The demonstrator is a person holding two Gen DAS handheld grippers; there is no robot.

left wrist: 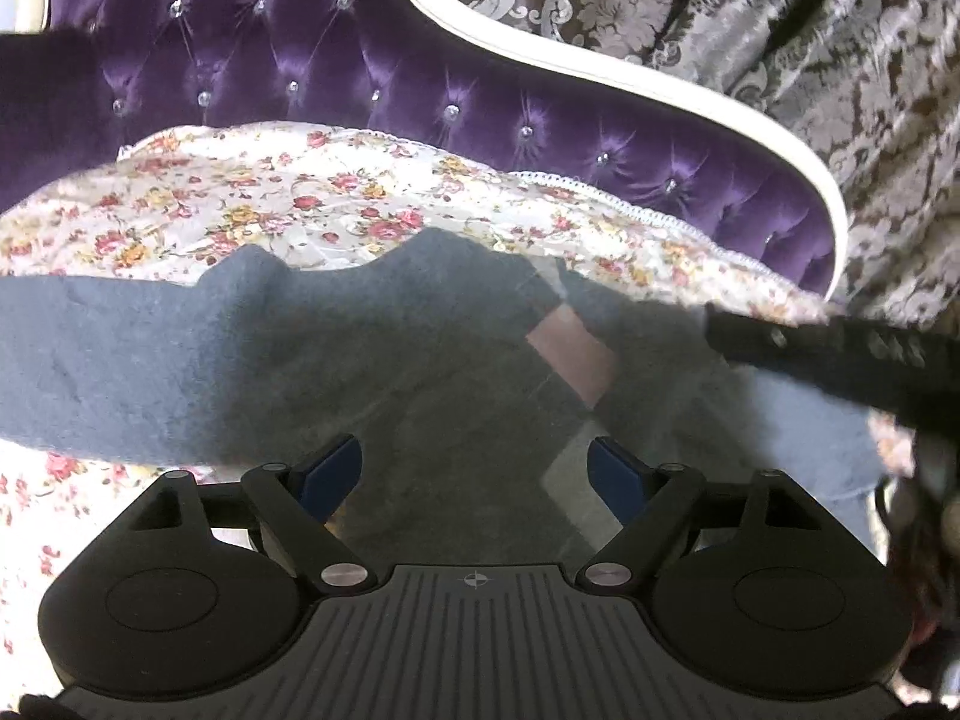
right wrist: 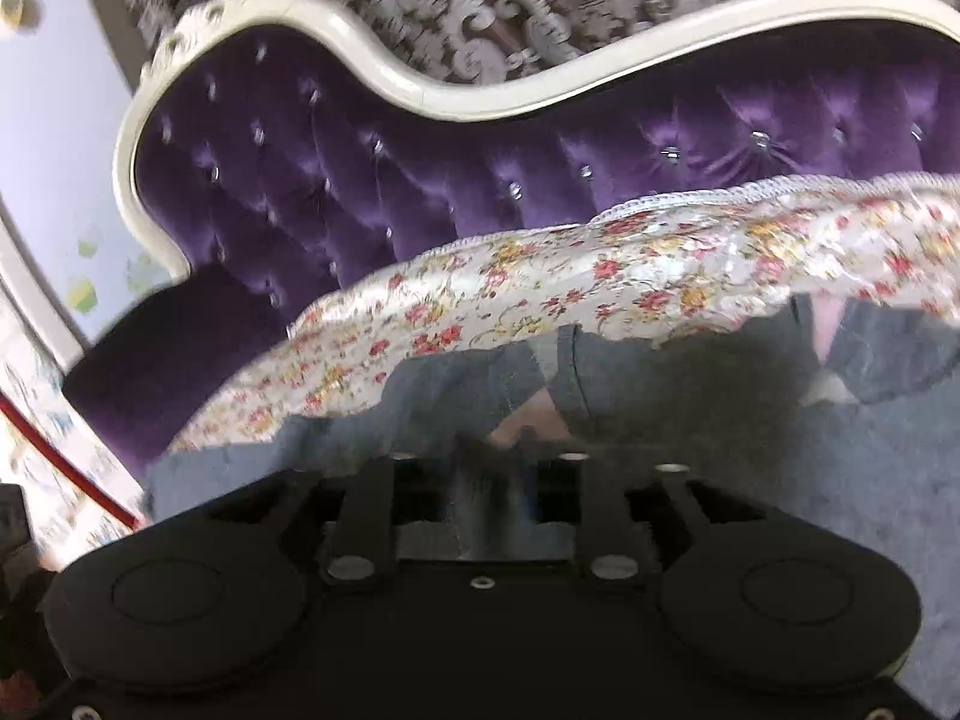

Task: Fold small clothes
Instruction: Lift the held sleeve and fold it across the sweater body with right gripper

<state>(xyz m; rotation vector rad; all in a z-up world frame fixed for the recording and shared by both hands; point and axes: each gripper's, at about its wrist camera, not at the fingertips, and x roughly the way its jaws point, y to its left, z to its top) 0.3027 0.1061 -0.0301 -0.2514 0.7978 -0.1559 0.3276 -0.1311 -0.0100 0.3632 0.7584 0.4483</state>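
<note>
A small grey fleece garment [left wrist: 252, 354] lies spread on a floral cover [left wrist: 252, 204], with a pale pink patch [left wrist: 570, 348] showing near its middle. My left gripper [left wrist: 474, 468] is open, its blue pads [left wrist: 327, 468] apart just above the cloth. My right gripper [right wrist: 495, 480] is shut, its fingers pinched on the grey garment [right wrist: 780, 450] near the pink patch [right wrist: 528, 414]. The right gripper's black finger also shows in the left wrist view [left wrist: 828, 348], lying across the garment's right side.
A purple tufted sofa back [left wrist: 360, 78] with a white curved frame [left wrist: 600, 60] rises behind the cover. A grey damask curtain [left wrist: 810, 60] hangs beyond. A pale wall [right wrist: 48, 138] is at the left.
</note>
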